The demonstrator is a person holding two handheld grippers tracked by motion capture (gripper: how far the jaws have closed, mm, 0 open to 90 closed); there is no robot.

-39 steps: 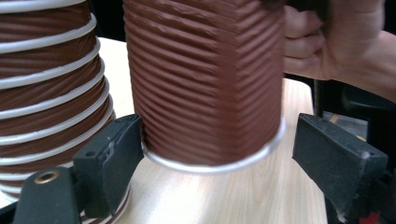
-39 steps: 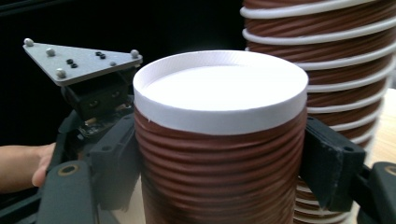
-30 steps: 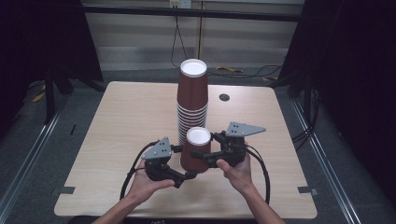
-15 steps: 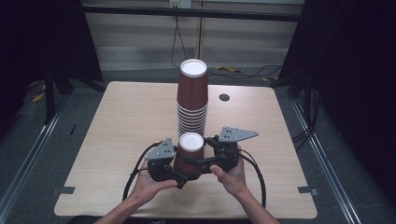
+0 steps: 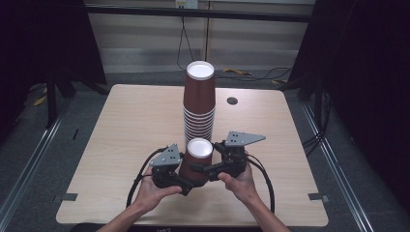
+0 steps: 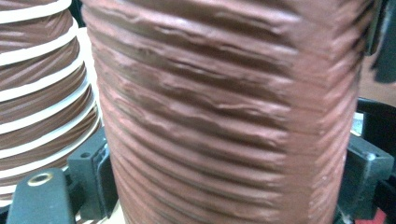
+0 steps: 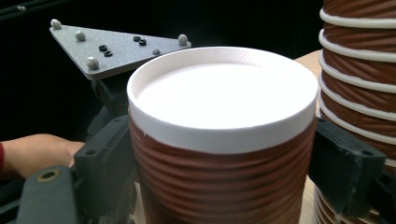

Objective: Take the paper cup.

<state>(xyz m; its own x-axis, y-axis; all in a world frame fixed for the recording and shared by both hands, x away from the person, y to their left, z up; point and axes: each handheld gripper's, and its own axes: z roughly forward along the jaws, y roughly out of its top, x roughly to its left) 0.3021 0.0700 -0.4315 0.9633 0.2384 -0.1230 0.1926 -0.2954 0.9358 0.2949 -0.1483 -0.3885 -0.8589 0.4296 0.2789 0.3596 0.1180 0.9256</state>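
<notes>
Right now we hold a single brown ribbed paper cup (image 5: 197, 162) upside down between our two hand-held grippers, near our edge of the wooden table (image 5: 121, 125). The cup's long axis runs straight up and down, its white rimmed base facing the ceiling. Our left gripper (image 5: 181, 181) reaches in from the cup's left and sits low on its wall; in the left gripper view the ribbed wall (image 6: 224, 116) lies directly ahead between the two black jaws, which press against its sides, so this gripper is clenched on the cup. Our right gripper (image 5: 205, 170) comes in from the cup's right, somewhat higher; in the right gripper view its jaws hug the cup (image 7: 219, 154) just below the white rim, grasping it too. Both are equally close, each touching the cup. Just beyond the cup, straight ahead of both grippers, stands a tall stack of upturned cups (image 5: 199, 106), very near the held one. We judge that whatever comes next turns on keeping the cup upright and level with that stack's axis.
</notes>
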